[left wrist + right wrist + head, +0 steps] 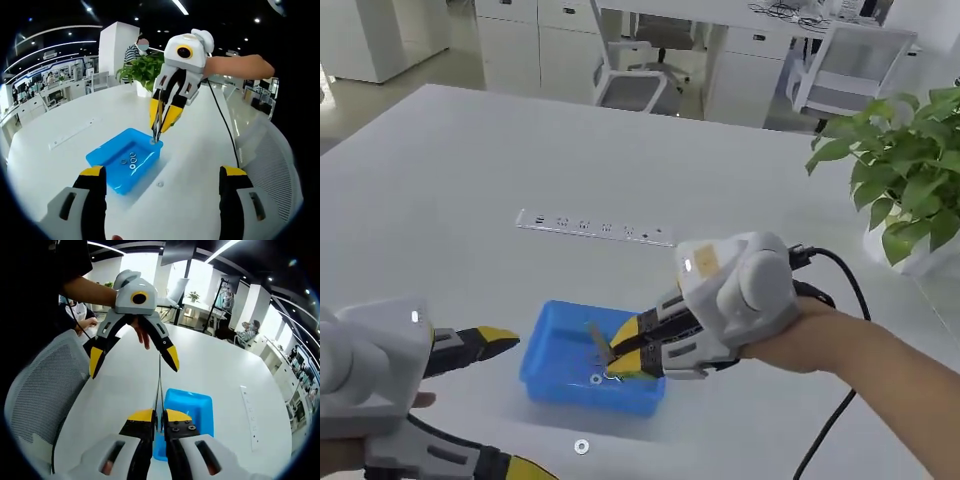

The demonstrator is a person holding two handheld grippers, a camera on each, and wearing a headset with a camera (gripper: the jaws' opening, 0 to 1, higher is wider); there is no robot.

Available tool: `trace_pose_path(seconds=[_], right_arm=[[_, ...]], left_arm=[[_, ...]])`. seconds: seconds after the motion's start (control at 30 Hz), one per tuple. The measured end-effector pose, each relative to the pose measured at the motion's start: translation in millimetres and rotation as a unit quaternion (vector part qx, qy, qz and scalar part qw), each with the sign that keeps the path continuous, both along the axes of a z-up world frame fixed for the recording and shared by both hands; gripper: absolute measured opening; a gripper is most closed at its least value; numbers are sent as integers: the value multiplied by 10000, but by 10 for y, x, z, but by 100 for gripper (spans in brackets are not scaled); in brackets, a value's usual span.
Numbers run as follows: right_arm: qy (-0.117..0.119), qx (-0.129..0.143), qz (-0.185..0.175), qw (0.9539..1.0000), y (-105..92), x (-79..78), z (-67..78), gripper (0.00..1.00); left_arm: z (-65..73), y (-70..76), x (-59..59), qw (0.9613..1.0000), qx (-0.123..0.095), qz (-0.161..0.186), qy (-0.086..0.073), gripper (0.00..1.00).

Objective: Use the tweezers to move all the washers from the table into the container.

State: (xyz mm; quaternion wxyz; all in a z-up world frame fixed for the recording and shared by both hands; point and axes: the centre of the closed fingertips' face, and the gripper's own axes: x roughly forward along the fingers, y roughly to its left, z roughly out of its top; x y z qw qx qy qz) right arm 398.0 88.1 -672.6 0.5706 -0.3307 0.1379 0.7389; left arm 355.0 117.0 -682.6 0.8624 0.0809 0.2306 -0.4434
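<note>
At the rim of the blue container (544, 332): the right gripper (625, 350) pinches the tweezers (156, 131), tips down.
The left gripper (522, 402) gapes wide just beside the container. Several washers (132, 160) lie inside it, and one loose washer (581, 446) sits near its front wall on open white table (470, 160).

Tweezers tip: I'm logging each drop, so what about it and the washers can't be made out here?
- Left gripper view: whether the tweezers hold anything; the tip is too small, against the container rim.
- Head view: the right gripper covers part of the container floor, so the count of washers is unsure.
- Right gripper view: the tweezers tip is a thin blurred line.
</note>
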Motion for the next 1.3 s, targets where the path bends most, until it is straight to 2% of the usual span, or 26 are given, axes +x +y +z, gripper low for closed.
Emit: trace_pose_path(seconds=[0.47,0.97,1.3], right_arm=[[51,63,-117,9999,48,191,-126,7],[271,49,-281,9992,51,396,-435,7],[400,64,-260,9988,82,425,-624,7]], left_arm=[[-4,56,24,9999,-12,100,30,99],[-20,107,125,9999,-15,132,34,96],[-71,100,202,9999,1,95,95,94]])
